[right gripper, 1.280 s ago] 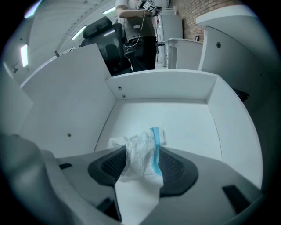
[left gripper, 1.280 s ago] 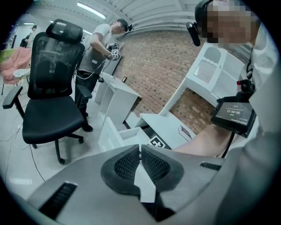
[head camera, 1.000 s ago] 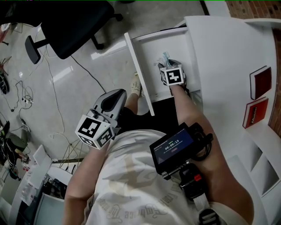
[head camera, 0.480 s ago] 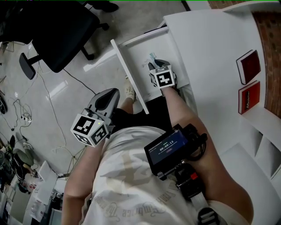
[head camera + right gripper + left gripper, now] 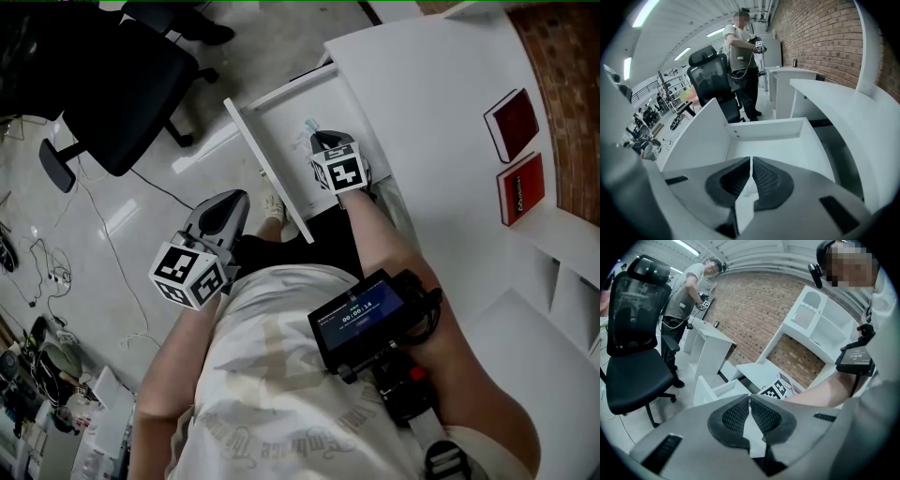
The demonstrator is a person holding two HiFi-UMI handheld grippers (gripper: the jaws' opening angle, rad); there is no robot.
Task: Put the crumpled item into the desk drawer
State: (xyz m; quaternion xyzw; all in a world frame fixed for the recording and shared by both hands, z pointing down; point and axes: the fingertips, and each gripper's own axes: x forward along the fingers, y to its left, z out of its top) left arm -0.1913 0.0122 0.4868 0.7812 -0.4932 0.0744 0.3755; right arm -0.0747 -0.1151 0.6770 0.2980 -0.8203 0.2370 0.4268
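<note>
The placing step is judged to be nearly finished: the crumpled item [image 5: 749,188] is seen lying on the floor of the open drawer [image 5: 764,129], which is pulled out from the table [image 5: 441,112], and it is not gripped. The right claw [image 5: 751,161] has just been closing; its jaws are now pressed together above the item, with nothing between them. The left claw [image 5: 749,397] is also closed and empty, away from the drawer. Next, the right claw should probably be drawn out, and the drawer perhaps pushed shut.
</note>
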